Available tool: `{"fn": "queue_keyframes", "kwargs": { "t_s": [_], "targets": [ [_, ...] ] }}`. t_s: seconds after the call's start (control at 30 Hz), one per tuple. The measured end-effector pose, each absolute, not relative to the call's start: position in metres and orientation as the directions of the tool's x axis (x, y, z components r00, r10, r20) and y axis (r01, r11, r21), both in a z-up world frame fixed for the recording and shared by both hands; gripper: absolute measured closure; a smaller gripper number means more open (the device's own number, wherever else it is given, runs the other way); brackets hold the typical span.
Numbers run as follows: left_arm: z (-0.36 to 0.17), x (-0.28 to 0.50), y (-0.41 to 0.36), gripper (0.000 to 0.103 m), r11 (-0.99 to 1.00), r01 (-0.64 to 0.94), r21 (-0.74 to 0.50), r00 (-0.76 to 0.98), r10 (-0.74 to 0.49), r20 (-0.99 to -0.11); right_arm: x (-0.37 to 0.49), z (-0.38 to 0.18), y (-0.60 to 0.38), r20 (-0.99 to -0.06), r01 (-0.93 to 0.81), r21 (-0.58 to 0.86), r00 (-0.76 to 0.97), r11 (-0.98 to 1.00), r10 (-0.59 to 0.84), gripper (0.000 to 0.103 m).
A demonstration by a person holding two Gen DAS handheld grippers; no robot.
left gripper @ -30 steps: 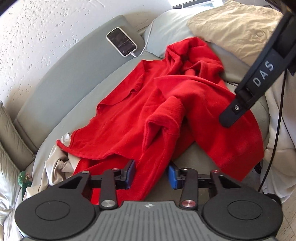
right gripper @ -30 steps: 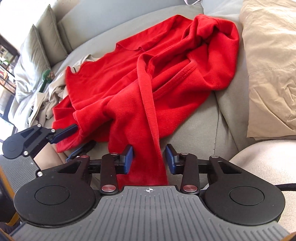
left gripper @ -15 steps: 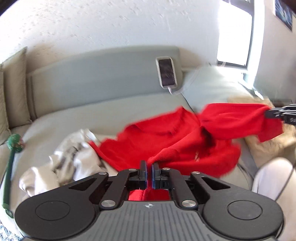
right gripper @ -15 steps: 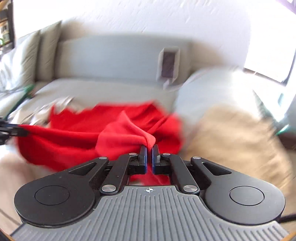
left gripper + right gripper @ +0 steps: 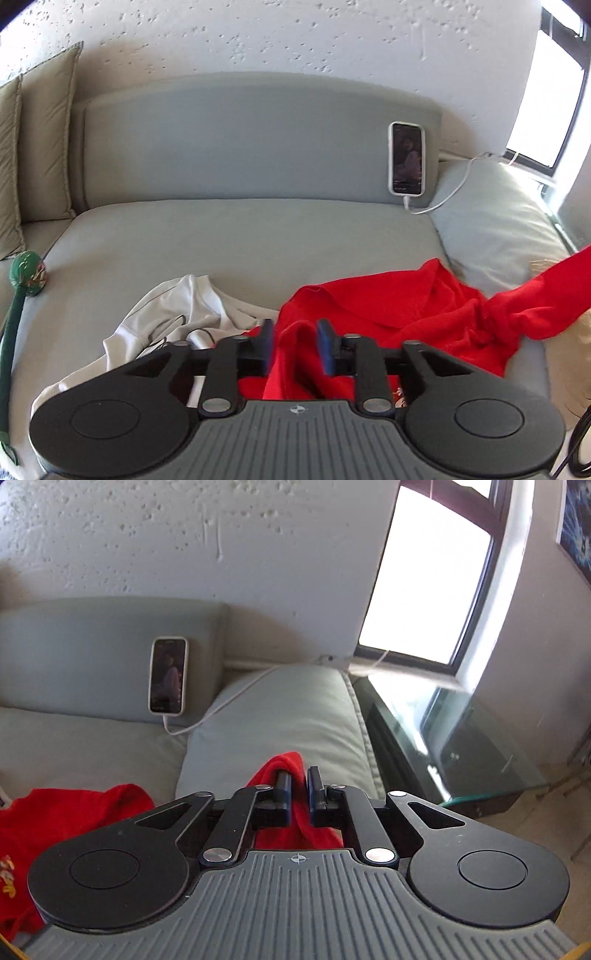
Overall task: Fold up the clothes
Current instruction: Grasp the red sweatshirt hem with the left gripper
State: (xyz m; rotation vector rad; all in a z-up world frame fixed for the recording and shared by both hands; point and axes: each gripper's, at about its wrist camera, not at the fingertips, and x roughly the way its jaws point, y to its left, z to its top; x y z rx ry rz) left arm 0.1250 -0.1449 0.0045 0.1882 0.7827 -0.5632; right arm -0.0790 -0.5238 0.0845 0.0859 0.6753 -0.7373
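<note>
Two ends of the red garment [image 5: 399, 306] ran left-right: left hand-held gripper [image 5: 295, 345] gaped around one, right hand-held gripper [image 5: 298, 794] nearly pinched the other.

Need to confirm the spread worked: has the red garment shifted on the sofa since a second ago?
Yes. The red garment lay heaped up toward the phone; now it is pulled down and right, leaving bare seat cushion below the phone.
</note>
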Motion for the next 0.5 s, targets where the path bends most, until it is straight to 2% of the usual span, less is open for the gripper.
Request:
{"fn": "queue_keyframes", "kwargs": {
  "t_s": [0.03,0.07,0.1,0.17,0.23,0.33,0.47,0.5],
  "targets": [
    [0.000,0.122,-0.145,0.042,0.853,0.522,-0.028,0.586,-0.382,-0.715,-0.082,0.075,-0.524,-0.627,0.649,-0.113,0.541,0.753,-0.560,0.045],
    [-0.004,0.117,-0.142,0.031,0.859,0.512,-0.012,0.592,-0.363,-0.719,-0.087,0.066,-0.521,-0.650,0.648,-0.067,0.549,0.759,-0.526,0.035],
    [-0.007,0.111,-0.138,0.030,0.865,0.502,0.004,0.598,-0.344,-0.724,-0.092,0.059,-0.517,-0.667,0.645,-0.032,0.555,0.763,-0.497,0.026],
    [-0.014,0.098,-0.130,0.032,0.878,0.478,0.029,0.605,-0.306,-0.735,-0.109,0.042,-0.502,-0.698,0.640,0.006,0.553,0.768,-0.455,0.026],
    [-0.017,0.075,-0.119,0.034,0.877,0.480,-0.027,0.588,-0.345,-0.732,-0.127,0.034,-0.486,-0.709,0.628,0.061,0.574,0.776,-0.409,0.026],
    [-0.025,0.041,-0.108,0.034,0.826,0.501,-0.258,0.460,-0.506,-0.729,-0.154,0.026,-0.463,-0.713,0.606,0.183,0.624,0.774,-0.320,0.026],
    [-0.058,0.021,-0.094,0.037,0.754,0.237,-0.612,0.321,-0.656,-0.683,-0.169,0.010,-0.450,-0.675,0.536,0.433,0.726,0.725,-0.134,0.026],
    [-0.073,0.020,-0.091,0.041,0.734,0.107,-0.671,0.303,-0.667,-0.681,-0.168,0.006,-0.447,-0.667,0.521,0.468,0.738,0.714,-0.102,0.026]
  ]
}}
